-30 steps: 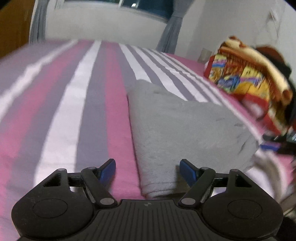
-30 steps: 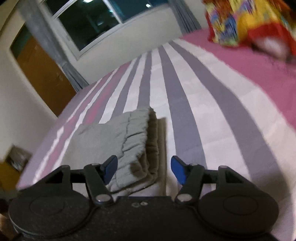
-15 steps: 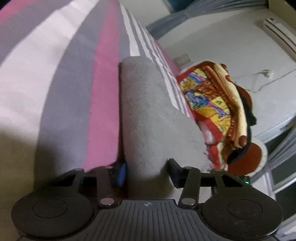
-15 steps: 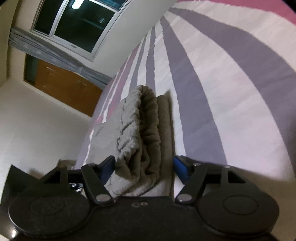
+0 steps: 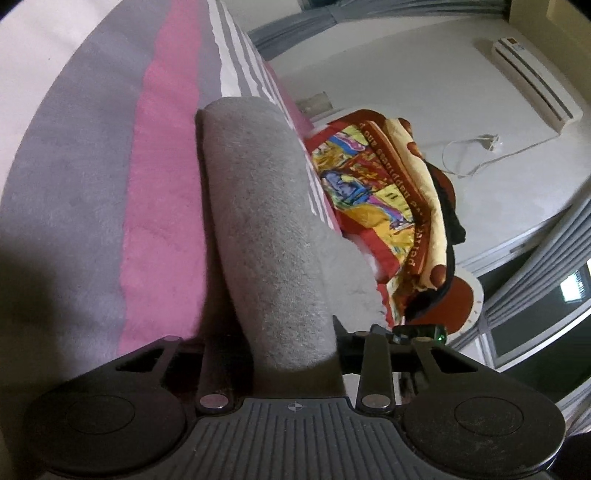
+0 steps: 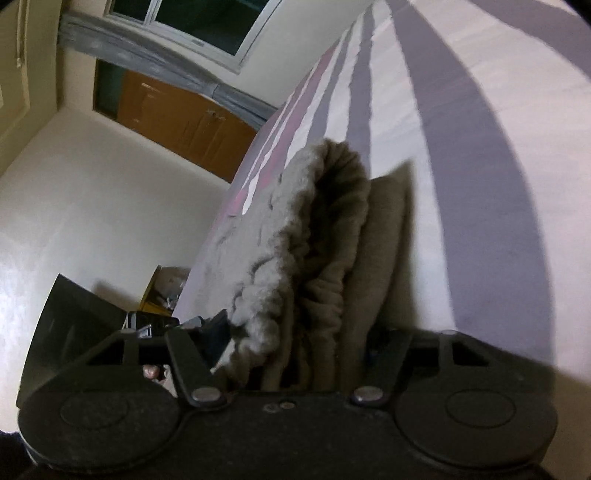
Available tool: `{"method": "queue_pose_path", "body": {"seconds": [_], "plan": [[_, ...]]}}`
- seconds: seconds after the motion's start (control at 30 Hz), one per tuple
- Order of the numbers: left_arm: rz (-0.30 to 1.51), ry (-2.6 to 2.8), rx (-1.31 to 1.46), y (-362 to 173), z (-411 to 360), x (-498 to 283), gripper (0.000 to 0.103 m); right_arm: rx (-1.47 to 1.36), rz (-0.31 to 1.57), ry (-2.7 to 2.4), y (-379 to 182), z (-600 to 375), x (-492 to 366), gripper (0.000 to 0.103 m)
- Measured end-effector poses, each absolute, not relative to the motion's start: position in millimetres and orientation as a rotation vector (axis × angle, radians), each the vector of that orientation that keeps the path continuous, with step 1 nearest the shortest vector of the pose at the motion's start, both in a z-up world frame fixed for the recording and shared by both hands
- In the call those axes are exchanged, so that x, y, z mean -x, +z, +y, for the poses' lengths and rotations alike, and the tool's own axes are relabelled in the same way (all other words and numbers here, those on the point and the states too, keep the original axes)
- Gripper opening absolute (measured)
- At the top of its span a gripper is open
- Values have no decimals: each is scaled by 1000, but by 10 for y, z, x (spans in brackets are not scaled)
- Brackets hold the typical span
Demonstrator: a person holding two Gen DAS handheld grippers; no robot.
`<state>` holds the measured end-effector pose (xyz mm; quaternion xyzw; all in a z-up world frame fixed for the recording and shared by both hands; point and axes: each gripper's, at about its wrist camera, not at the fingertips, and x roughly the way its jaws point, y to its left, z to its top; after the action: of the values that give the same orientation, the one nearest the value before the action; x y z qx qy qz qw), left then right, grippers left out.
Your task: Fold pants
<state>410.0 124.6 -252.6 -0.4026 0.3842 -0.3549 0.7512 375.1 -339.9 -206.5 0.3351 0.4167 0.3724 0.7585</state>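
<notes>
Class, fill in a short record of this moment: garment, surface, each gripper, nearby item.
garment: folded grey fleece pants, elastic waistband bunched at the right gripper's end
surface: pink, grey and white striped bedspread
left gripper: jaws just closing, clamped on the folded edge
right gripper: jaws just closing around the stacked layers
nearby item: multicoloured patterned blanket beyond the pants

A bed (image 5: 92, 192) under a cover striped pink, grey and white fills most of both views; a bright patterned blanket (image 5: 380, 192) lies heaped at its far side. White walls carry an air conditioner (image 5: 535, 88); grey curtains (image 6: 147, 48) frame a dark window (image 6: 207, 22), beside a brown wooden cabinet (image 6: 177, 122).
</notes>
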Motion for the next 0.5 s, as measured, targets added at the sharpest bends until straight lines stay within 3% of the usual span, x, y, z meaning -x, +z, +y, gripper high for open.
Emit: {"method": "queue_pose_path", "body": {"seconds": [0.07,0.27,0.5], "plan": [[828,-770,867,-2502,1244,-4087,28,-735,903,805,-2060,-3412,-3736,51],[735,-795,865,-2203,1268,-4050,27,-708,855,854,-1730,-3422,-3715,49],[621,-777,828,-1683,1635,-4451,27,-644,786,943,-1232,-3129,-4254,48]]}}
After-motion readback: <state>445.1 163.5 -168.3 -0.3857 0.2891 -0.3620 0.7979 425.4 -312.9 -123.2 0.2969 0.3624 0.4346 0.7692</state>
